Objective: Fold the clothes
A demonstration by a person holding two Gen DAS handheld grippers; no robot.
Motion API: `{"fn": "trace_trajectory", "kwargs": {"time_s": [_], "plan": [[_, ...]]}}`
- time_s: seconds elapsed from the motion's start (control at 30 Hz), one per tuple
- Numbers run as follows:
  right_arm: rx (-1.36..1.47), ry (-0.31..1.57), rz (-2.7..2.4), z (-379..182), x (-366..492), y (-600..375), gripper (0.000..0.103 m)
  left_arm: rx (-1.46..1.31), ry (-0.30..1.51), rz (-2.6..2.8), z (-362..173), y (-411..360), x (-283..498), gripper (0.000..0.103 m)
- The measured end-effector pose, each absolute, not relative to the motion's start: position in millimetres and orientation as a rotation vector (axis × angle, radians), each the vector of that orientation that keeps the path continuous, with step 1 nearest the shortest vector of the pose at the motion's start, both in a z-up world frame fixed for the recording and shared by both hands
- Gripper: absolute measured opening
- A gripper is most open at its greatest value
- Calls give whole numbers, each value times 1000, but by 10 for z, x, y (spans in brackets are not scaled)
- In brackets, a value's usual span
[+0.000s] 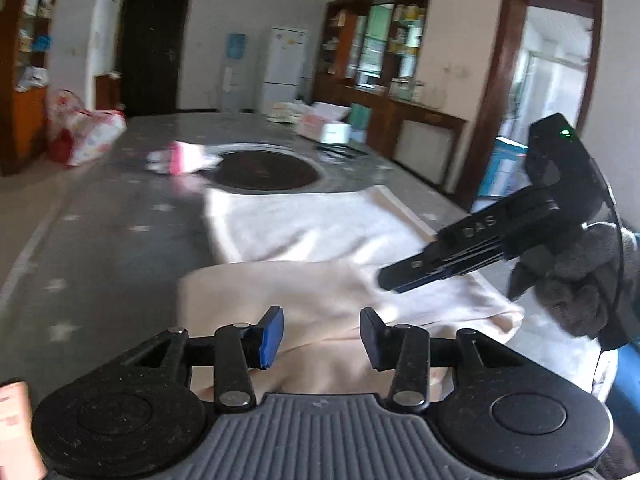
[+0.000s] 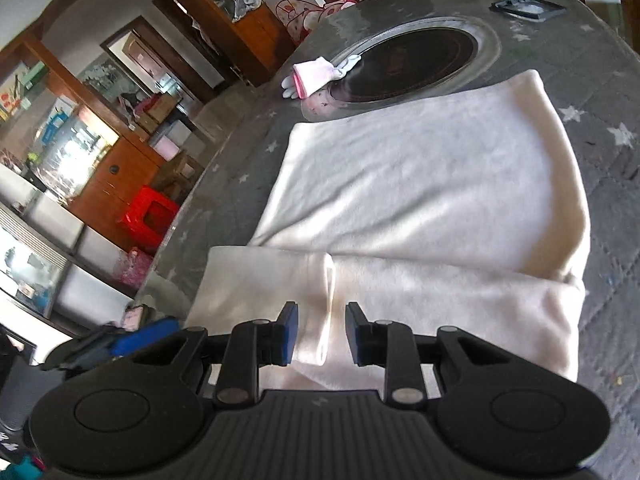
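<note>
A cream fleece garment [image 1: 304, 232] [image 2: 420, 184] lies partly folded on the grey star-patterned table [image 1: 120, 240] [image 2: 608, 208]. A folded layer is bunched at the near edge. My left gripper [image 1: 320, 336] hovers over that near fold with its jaws apart and nothing pinched; the cloth lies below the pads. My right gripper [image 2: 322, 334] is over the garment's near end, where a cuff-like folded edge [image 2: 320, 300] runs up between its pads without being squeezed. From the left wrist, the right gripper [image 1: 386, 282] shows side-on in a gloved hand [image 1: 572, 276], its tips just above the cloth.
A round dark inset [image 1: 264, 170] [image 2: 412, 64] sits mid-table beyond the garment. A small pink and white cloth [image 1: 180, 158] [image 2: 312, 76] lies at its rim. Boxes [image 1: 320, 124] and a black frame [image 2: 528, 8] are at the far end. Cabinets and a red stool [image 2: 148, 216] stand around.
</note>
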State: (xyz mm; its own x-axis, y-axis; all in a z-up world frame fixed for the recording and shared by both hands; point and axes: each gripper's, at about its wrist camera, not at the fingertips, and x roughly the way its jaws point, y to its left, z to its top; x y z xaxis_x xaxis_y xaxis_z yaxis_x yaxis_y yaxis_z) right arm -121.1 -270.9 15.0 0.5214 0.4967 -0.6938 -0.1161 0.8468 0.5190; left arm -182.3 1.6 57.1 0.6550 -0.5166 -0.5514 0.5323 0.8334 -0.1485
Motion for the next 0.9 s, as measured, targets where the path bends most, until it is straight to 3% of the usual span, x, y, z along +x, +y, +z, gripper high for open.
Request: {"fn": "trace_trajectory", "kwargs": {"time_s": [0.2,0.23,0.27,0.3,0.77,0.9], "plan": [[369,953,370,59,-1143,-2483,25,14,674,-459,453,370,-1797,51],[345,945,369,68,-1147,-2444,22,16,687,-446,415,394,-1789,51],[317,941,367,82,-1155,-2408,10,18,698,-435,376,408,-1780,51],[292,938,366,99,-1163,-2375,5,19,708,-429,341,420,-1775,51],[84,712,411,1143,-1296,-2168,3,-27,735,-389,275,386,-1690,51],[43,661,431,1364,-1339,-2044,3,-53,729,-348,310,410,-1654,46]]}}
